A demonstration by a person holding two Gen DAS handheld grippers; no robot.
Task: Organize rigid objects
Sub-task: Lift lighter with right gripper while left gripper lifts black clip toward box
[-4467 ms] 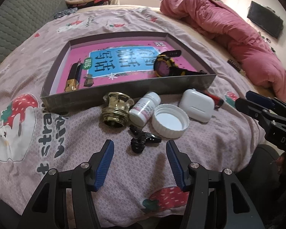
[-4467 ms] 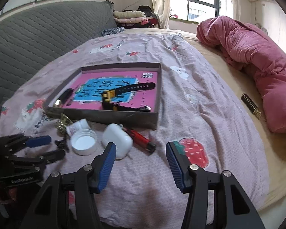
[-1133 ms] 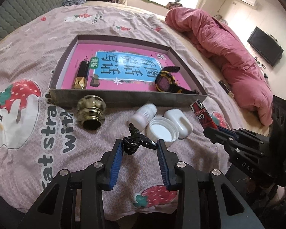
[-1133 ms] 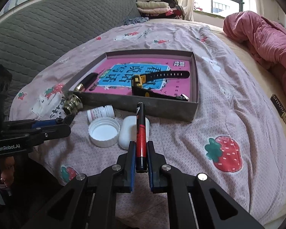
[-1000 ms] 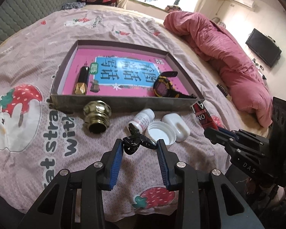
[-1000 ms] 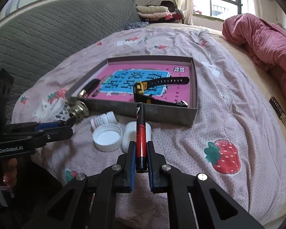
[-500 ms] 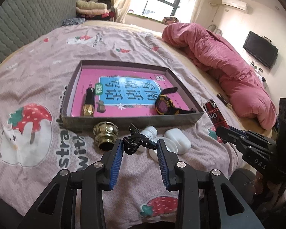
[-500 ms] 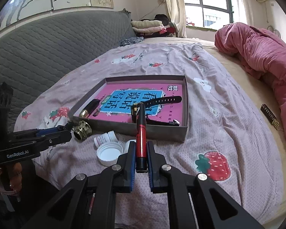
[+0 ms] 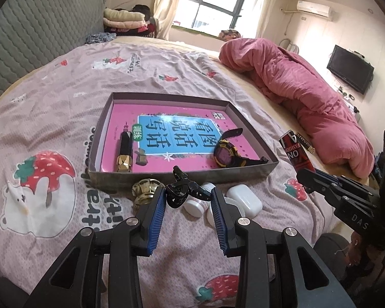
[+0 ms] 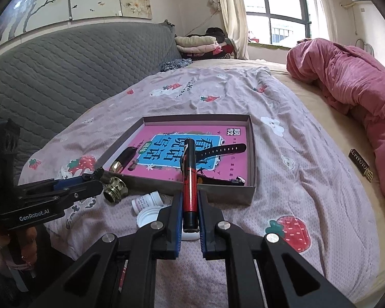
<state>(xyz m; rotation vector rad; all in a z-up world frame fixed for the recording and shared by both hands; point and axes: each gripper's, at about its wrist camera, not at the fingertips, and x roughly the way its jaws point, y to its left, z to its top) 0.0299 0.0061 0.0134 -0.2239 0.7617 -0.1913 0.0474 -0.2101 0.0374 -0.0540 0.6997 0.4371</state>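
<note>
A shallow grey box (image 9: 182,177) lined with a pink book lies on the bed; it also shows in the right wrist view (image 10: 251,154). Inside are a black-and-gold lipstick (image 9: 125,151), a small clip (image 9: 141,159) and a yellow-black watch (image 9: 227,154). My left gripper (image 9: 187,197) is shut on a black hair clip (image 9: 182,190), held above the bed before the box. My right gripper (image 10: 188,205) is shut on a red-and-black lighter (image 10: 188,179), held upright in front of the box; the lighter also shows in the left wrist view (image 9: 295,154).
On the bedspread before the box lie a brass knob (image 9: 143,192), a white pill bottle (image 9: 196,205), a white lid (image 10: 147,217) and a white earbud case (image 9: 243,200). A pink quilt (image 9: 308,95) is heaped at right. A grey headboard (image 10: 64,66) stands at left.
Both grippers have risen and pulled back from the bed with their loads. The hair clip and lighter are held higher, and the box looks farther away.
</note>
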